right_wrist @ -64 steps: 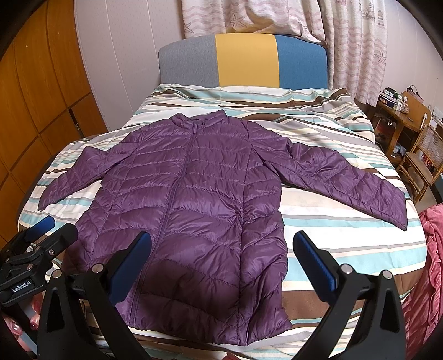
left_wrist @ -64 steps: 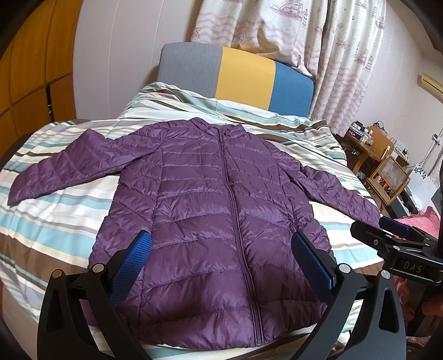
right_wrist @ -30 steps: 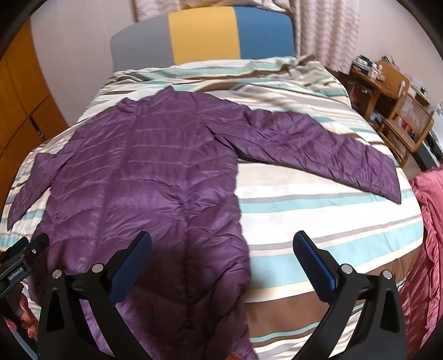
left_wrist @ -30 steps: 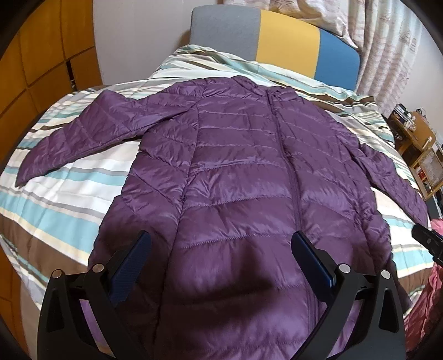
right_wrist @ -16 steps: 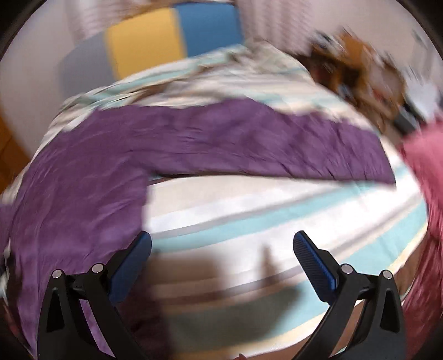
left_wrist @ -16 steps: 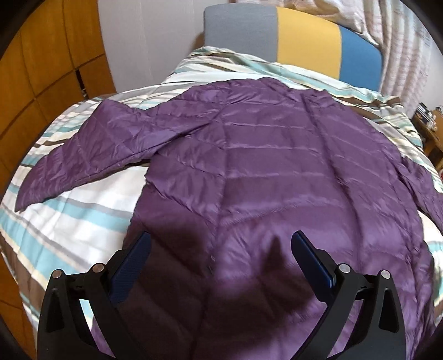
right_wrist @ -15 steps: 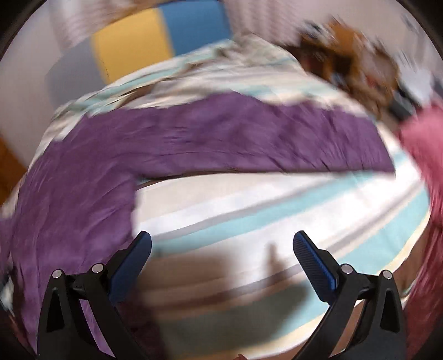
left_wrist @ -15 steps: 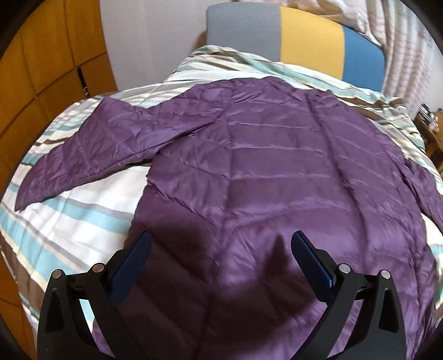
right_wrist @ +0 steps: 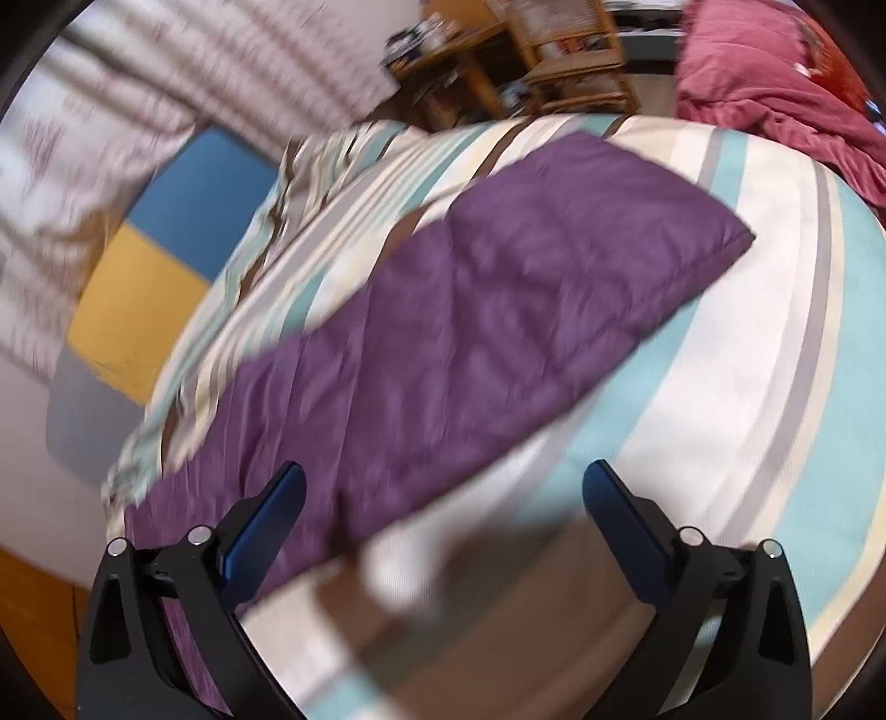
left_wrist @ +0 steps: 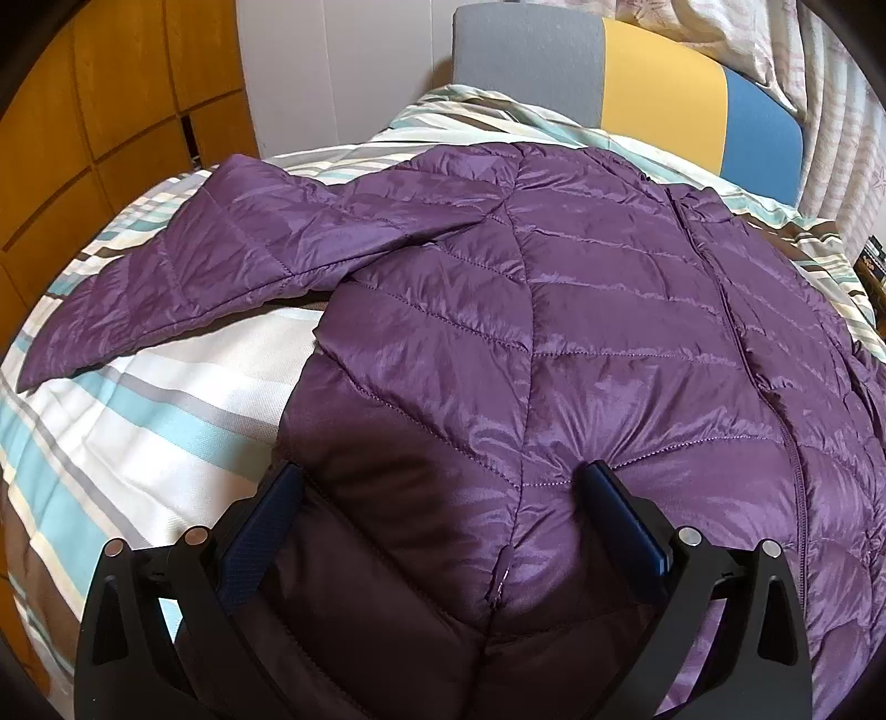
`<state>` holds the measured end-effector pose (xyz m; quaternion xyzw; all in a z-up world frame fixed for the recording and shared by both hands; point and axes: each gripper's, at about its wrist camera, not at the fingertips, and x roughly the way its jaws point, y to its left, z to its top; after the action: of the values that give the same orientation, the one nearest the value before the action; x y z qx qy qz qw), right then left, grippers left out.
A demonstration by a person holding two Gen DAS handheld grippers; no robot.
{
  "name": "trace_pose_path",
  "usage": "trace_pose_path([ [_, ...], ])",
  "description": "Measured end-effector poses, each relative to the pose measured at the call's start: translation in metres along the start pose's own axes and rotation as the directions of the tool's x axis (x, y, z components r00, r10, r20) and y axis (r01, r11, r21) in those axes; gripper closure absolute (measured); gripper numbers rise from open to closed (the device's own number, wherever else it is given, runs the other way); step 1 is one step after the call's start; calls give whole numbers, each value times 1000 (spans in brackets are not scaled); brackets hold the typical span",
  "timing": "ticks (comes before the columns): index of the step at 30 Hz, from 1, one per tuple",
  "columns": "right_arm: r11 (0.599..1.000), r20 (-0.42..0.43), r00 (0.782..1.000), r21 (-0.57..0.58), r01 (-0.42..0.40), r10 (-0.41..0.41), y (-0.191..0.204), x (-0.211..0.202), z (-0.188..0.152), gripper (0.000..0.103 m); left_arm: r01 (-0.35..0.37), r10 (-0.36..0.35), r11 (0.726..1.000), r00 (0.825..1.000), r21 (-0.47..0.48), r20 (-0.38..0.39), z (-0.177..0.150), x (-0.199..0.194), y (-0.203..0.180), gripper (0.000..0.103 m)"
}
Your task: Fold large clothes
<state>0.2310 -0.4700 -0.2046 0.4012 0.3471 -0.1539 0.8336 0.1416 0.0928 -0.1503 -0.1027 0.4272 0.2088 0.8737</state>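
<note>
A purple quilted puffer jacket (left_wrist: 554, 310) lies flat and zipped on a striped bed, its left sleeve (left_wrist: 210, 266) spread out to the left. My left gripper (left_wrist: 443, 487) is open, low over the jacket's lower left body near its side edge. In the right wrist view, which is blurred and tilted, the jacket's right sleeve (right_wrist: 470, 332) stretches across the bed, with its cuff at the upper right. My right gripper (right_wrist: 443, 487) is open over the bed, its left finger over the sleeve, holding nothing.
The striped duvet (left_wrist: 138, 421) covers the bed. A grey, yellow and blue headboard (left_wrist: 653, 77) stands at the back. Wooden cupboards (left_wrist: 111, 99) are on the left. A pink blanket (right_wrist: 775, 94) and wooden furniture (right_wrist: 526, 50) lie beyond the bed's right side.
My left gripper has moved lower and closer over the jacket's lower left body. My right gripper has swung right and rolled, and now looks along the right sleeve.
</note>
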Motion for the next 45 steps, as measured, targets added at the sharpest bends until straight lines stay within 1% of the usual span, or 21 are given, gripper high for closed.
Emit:
trace_pose_path([
  [3,999,56,998,43,12,-15,-10,-1,12,16,-5,5,1000,1000,3,4,-2,0,-1,3],
  [5,997,90,995,67,42,-48,-12,3,19,27,-7,7,1000,1000,5,6,-2,1,-2,3],
  [6,995,105,992,78,63,-72,-12,3,22,30,-8,8,1000,1000,5,6,-2,2,-2,3],
  [8,991,122,987,92,99,-110,-16,4,30,49,-11,11,1000,1000,6,7,-3,2,-3,3],
  [9,988,129,982,91,124,-135,-16,5,33,55,-13,13,1000,1000,7,9,-3,2,-3,3],
  [11,987,133,979,74,143,-152,-14,4,37,78,-16,16,1000,1000,9,9,-4,3,-4,3],
  [14,986,156,974,11,164,-163,-4,1,42,88,-14,14,1000,1000,8,8,-4,4,-4,3],
  [17,979,217,963,-94,182,-158,20,-7,42,90,-13,13,1000,1000,8,6,-4,5,-4,3],
  [19,963,264,955,-191,190,-136,45,-12,37,90,-12,12,1000,1000,8,4,-4,5,-3,3],
  [22,914,317,945,-354,199,-83,86,-18,21,91,-10,10,1000,1000,6,3,-5,5,-3,3],
  [24,866,339,940,-458,201,-39,113,-24,3,91,-6,6,1000,1000,3,1,-5,5,-2,3],
  [27,769,352,936,-605,205,27,150,-29,-31,92,1,-1,1000,1000,-2,-1,-5,6,-1,3],
  [28,729,353,934,-653,208,50,164,-30,-46,92,4,-4,1000,1000,-5,-2,-5,6,-1,3],
  [30,672,348,933,-712,203,87,183,-31,-69,93,10,-10,1000,1000,-9,-2,-5,6,0,3],
  [32,599,345,929,-775,202,134,204,-31,-96,93,12,-12,1000,1000,-10,-2,-5,6,0,3],
  [33,549,343,925,-810,204,162,215,-32,-113,94,12,-12,1000,1000,-10,-2,-5,6,0,3],
  [36,424,322,919,-882,204,227,238,-32,-159,94,11,-11,1000,1000,-10,-2,-5,6,1,3],
  [37,388,312,919,-899,203,240,244,-30,-172,94,11,-11,1000,1000,-10,-2,-5,6,1,3],
  [39,299,290,919,-932,207,267,255,-25,-200,94,12,-12,1000,1000,-10,-2,-5,6,1,3],
  [42,181,270,913,-958,223,306,268,-18,-237,94,12,-12,1000,1000,-10,-2,-5,6,1,3],
  [45,48,229,909,-973,227,348,277,-11,-274,94,12,-12,1000,1000,-10,-2,-5,6,1,3],
])
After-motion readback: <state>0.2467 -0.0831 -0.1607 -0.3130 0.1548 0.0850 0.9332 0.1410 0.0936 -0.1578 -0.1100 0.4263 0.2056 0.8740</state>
